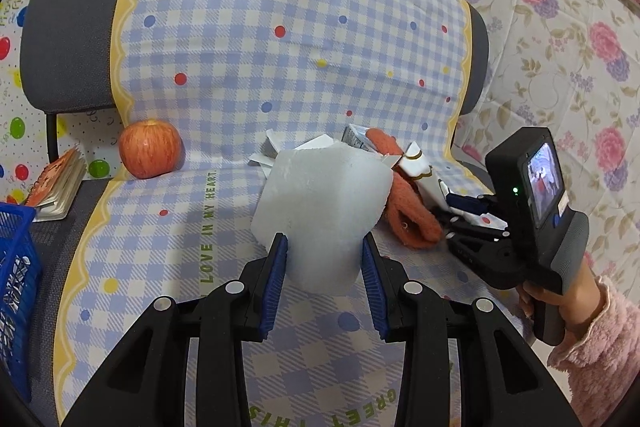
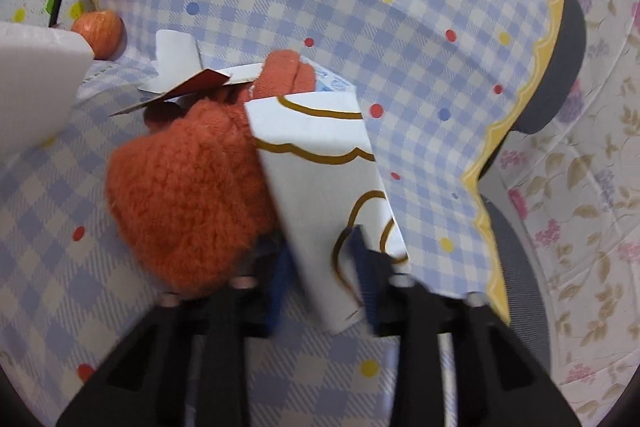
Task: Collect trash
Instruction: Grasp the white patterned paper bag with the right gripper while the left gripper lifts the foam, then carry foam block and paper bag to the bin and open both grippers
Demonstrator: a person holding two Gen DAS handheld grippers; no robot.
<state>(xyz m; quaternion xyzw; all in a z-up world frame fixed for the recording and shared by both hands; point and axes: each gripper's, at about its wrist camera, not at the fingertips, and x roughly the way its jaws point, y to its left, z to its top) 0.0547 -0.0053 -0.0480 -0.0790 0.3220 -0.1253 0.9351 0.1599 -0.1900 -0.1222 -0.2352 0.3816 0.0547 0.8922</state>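
Note:
My left gripper [image 1: 324,251] is shut on a pale white foam piece [image 1: 324,203], which stands up between the blue pads; its edge also shows in the right wrist view [image 2: 36,83]. To the right, a white cardboard box with gold lines [image 2: 320,179] lies against a fuzzy orange glove [image 2: 188,199]. My right gripper [image 2: 320,259] has the box's near end between its blurred blue pads and looks shut on it. In the left wrist view the right gripper [image 1: 468,223] reaches in beside the box [image 1: 416,167] and the glove [image 1: 404,211]. Torn white card scraps [image 2: 180,71] lie behind them.
Everything rests on a chair draped in a blue checked cloth [image 1: 240,47]. A red apple [image 1: 150,149] sits at the back left, with a small notebook [image 1: 56,187] and a blue plastic basket [image 1: 16,267] at the left edge. A hand in a pink fleece sleeve [image 1: 600,339] holds the right gripper.

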